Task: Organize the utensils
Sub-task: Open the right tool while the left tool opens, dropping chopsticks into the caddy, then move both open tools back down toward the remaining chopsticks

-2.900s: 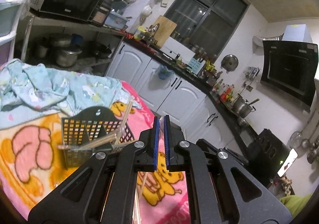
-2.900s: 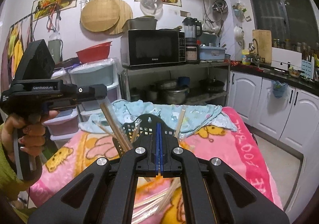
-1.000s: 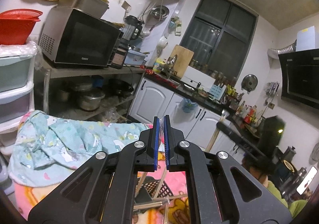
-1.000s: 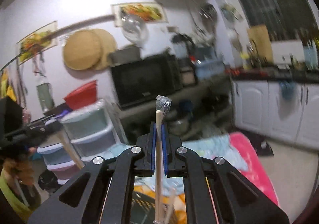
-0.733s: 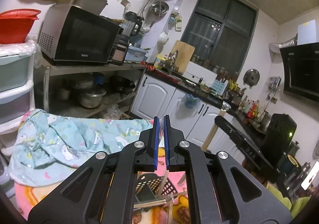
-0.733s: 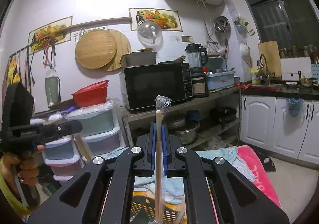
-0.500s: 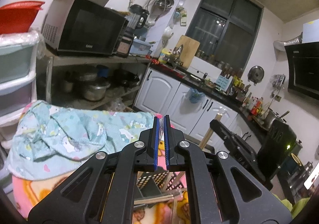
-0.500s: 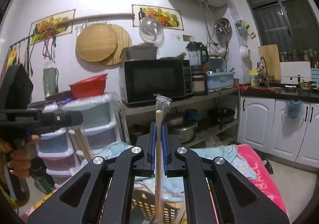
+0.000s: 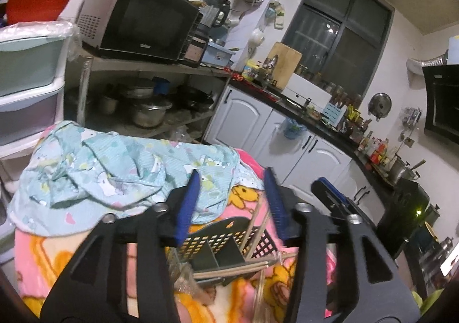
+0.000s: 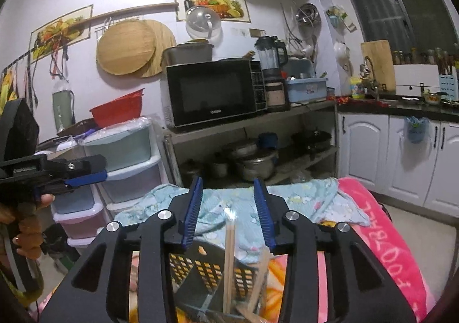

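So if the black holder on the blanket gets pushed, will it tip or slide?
The holder looks like thin perforated plastic, so probably light. It stands on a soft blanket, so it would likely wobble or tip rather than slide. The chopsticks leaning inside probably add top weight and may spill.

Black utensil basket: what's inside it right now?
The black utensil basket has a divider and holds wrapped wooden chopsticks standing in it; more lie across its front rim. Both open grippers, left and right, cover its sides and bottom.
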{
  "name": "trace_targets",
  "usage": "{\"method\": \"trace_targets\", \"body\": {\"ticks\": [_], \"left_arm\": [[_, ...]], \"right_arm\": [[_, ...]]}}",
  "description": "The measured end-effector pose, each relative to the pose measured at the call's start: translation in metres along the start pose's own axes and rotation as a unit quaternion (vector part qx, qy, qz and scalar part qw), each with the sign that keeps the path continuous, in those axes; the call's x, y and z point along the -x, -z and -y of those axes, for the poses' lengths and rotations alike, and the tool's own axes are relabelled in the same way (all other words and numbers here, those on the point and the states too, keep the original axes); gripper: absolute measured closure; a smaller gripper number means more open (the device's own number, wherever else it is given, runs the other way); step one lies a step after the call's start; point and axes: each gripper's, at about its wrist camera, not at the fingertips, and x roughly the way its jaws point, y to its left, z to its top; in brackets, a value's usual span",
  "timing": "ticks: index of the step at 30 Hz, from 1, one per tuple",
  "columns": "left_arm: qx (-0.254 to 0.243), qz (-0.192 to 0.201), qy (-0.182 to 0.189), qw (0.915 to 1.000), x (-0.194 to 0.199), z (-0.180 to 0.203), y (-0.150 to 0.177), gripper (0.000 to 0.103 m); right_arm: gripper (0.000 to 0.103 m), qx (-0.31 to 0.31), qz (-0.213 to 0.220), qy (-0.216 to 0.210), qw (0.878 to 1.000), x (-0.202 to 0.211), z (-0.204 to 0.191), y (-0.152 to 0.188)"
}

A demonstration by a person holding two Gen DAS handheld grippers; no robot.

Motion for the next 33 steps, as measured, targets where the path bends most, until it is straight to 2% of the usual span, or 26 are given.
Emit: {"method": "trace_targets", "body": {"ticks": [1, 6, 9, 16, 24, 26, 33], "left_arm": [[0.002, 0.002, -0.003, 1.0, 0.002, -0.001, 0.001, 0.045], [0.018, 0.014, -0.017, 0.9996, 0.017, -0.01, 0.007, 0.021], [0.025, 0.021, -0.026, 0.9991, 0.027, -0.014, 0.009, 0.012], [0.027, 0.027, -0.046, 0.9982, 0.045, -0.017, 0.019, 0.011], [0.038, 0.01, -0.049, 0.998, 0.051, -0.021, 0.039, 0.011], [0.041, 0.006, -0.05, 0.9979, 0.051, -0.022, 0.044, 0.011], [0.041, -0.011, -0.053, 0.9977, 0.051, -0.024, 0.062, 0.011]], "right_arm": [[0.064, -0.002, -0.003, 0.002, 1.0, 0.004, 0.001, 0.001], [0.054, -0.001, -0.015, 0.014, 1.0, 0.022, 0.002, 0.006], [0.05, 0.001, -0.021, 0.016, 1.0, 0.032, 0.001, 0.009], [0.047, 0.0, -0.036, 0.021, 0.999, 0.05, -0.002, 0.016], [0.042, 0.002, -0.047, 0.024, 0.999, 0.066, -0.006, 0.023], [0.037, 0.001, -0.051, 0.029, 0.998, 0.069, -0.006, 0.026], [0.031, -0.002, -0.069, 0.037, 0.997, 0.077, -0.007, 0.037]]}}
